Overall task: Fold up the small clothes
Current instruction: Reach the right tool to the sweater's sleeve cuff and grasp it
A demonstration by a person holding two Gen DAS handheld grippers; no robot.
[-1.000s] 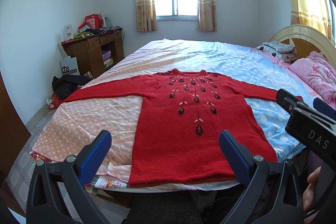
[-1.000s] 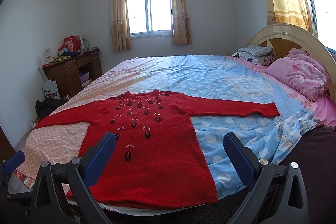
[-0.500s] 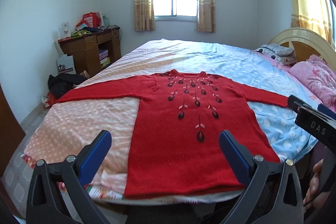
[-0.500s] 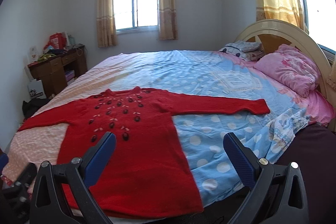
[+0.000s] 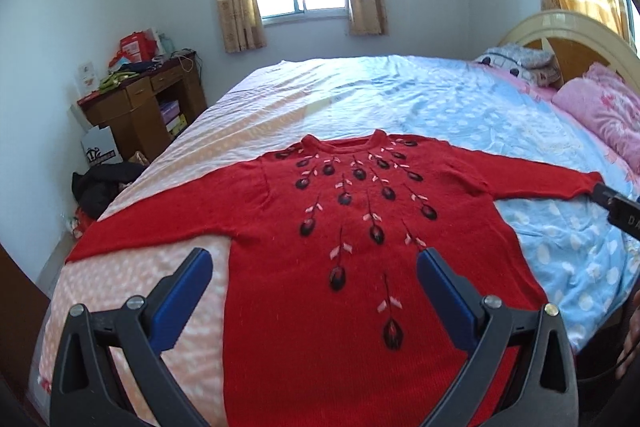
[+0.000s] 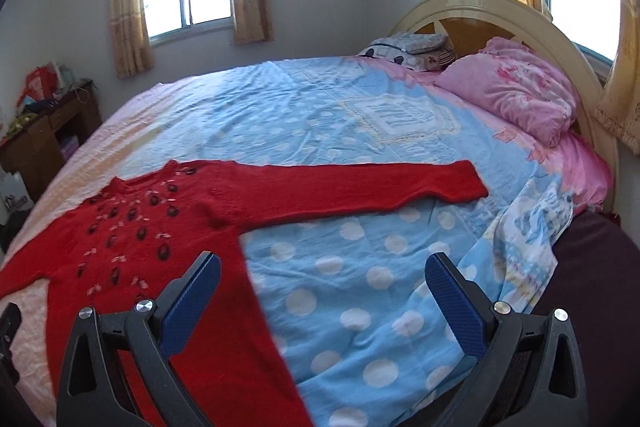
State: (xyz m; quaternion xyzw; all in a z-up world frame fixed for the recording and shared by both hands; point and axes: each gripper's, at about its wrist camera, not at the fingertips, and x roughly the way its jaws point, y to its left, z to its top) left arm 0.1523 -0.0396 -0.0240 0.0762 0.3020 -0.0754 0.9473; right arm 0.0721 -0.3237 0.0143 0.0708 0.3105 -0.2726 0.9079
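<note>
Both grippers had closed in over the bed's (image 6: 360, 115) near edge, where the red knitted sweater with dark embroidered flowers (image 5: 352, 235) lay flat, soft, light and likely limp, best pinched at cuffs or hem; left gripper (image 5: 314, 291) and right gripper (image 6: 323, 291) gaped wide, empty.

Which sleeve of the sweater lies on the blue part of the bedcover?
The sleeve stretched toward the pink pillow; the other sleeve lies on the peach dotted part.

Red sweater (image 5: 360, 267), dark bud embroidery; blue white-dotted sheet (image 6: 360, 267); pink pillow (image 6: 520, 95).
</note>
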